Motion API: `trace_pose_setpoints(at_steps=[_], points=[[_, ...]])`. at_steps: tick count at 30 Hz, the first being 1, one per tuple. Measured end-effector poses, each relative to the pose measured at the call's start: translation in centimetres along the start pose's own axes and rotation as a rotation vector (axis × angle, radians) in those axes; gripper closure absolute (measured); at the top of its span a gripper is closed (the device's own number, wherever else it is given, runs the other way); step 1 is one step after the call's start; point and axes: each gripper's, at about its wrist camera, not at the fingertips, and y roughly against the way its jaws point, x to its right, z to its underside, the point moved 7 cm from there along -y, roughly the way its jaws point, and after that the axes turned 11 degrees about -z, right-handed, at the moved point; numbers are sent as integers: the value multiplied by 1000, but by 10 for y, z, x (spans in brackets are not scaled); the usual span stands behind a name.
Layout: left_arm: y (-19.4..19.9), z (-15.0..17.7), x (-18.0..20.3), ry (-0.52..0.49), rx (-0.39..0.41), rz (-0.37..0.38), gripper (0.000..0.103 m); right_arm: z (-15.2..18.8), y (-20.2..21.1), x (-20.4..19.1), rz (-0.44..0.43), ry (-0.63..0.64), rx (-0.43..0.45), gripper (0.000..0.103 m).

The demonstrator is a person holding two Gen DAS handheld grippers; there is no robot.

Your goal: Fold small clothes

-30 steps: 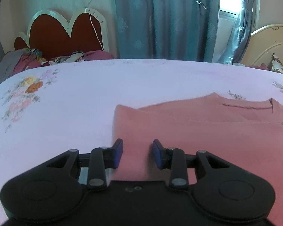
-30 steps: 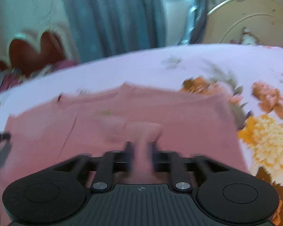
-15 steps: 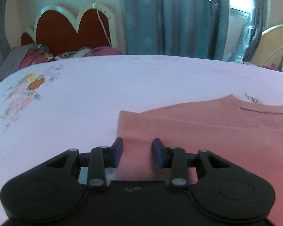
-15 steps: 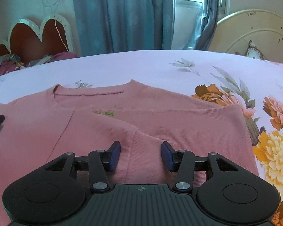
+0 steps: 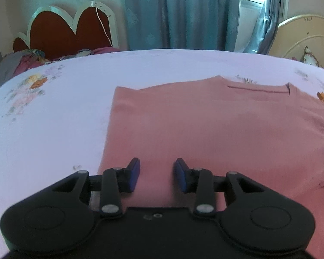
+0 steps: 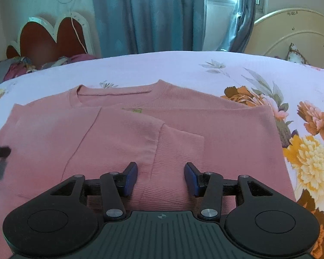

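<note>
A pink ribbed knit sweater is spread flat on the pale lilac bedsheet printed with orange and yellow flowers, neckline turned toward the curtains. One sleeve is seen folded across the chest, its ribbed cuff lying on the body panel. The left gripper is held over the sweater's near left corner, blue pads spread apart, nothing gripped between them. The right gripper is poised just above the folded sleeve's cuff, jaws likewise parted and released. No containers are shown. A red scalloped headboard with white trim and teal patterned curtains are seen behind the bed.
</note>
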Motion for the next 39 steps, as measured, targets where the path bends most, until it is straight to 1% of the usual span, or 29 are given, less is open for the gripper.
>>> trace_pose_setpoints(at_steps=[2, 3, 5, 7, 9, 12, 15, 17, 24, 28, 33, 36, 39], points=[[3, 1, -1, -6, -7, -4, 67, -3, 11, -6, -13, 15, 38, 56], [4, 2, -1, -9, -9, -6, 67, 0, 11, -8, -6, 35, 27, 56], [5, 4, -1, -18, -11, -11, 66, 11, 1, -3, 15, 42, -40, 56], [4, 6, -2, -23, -5, -17, 64, 15, -1, 1, 10, 56, -39, 55], [5, 6, -2, -21, -13, -27, 63, 13, 4, -1, 10, 40, -47, 55], [12, 6, -4, 4, -39, -30, 64, 13, 22, -4, -45, 0, -16, 55], [21, 11, -3, 12, -41, -32, 64, 22, 39, -9, -63, 14, -14, 55], [29, 15, 1, 4, -39, -34, 64, 29, 45, -11, -82, 10, -29, 55], [64, 27, 21, -12, -21, -1, 63, 56, 61, -17, -129, 8, -70, 55], [77, 40, 36, -28, -27, 24, 63, 71, 69, -18, -145, 20, -93, 55], [85, 63, 50, -77, -37, 19, 63, 90, 80, -15, -137, 55, -113, 55], [90, 73, 46, -91, -28, 1, 61, 98, 85, -11, -115, 98, -113, 55], [97, 81, 39, -107, -30, -10, 58, 103, 96, -6, -102, 96, -111, 55]])
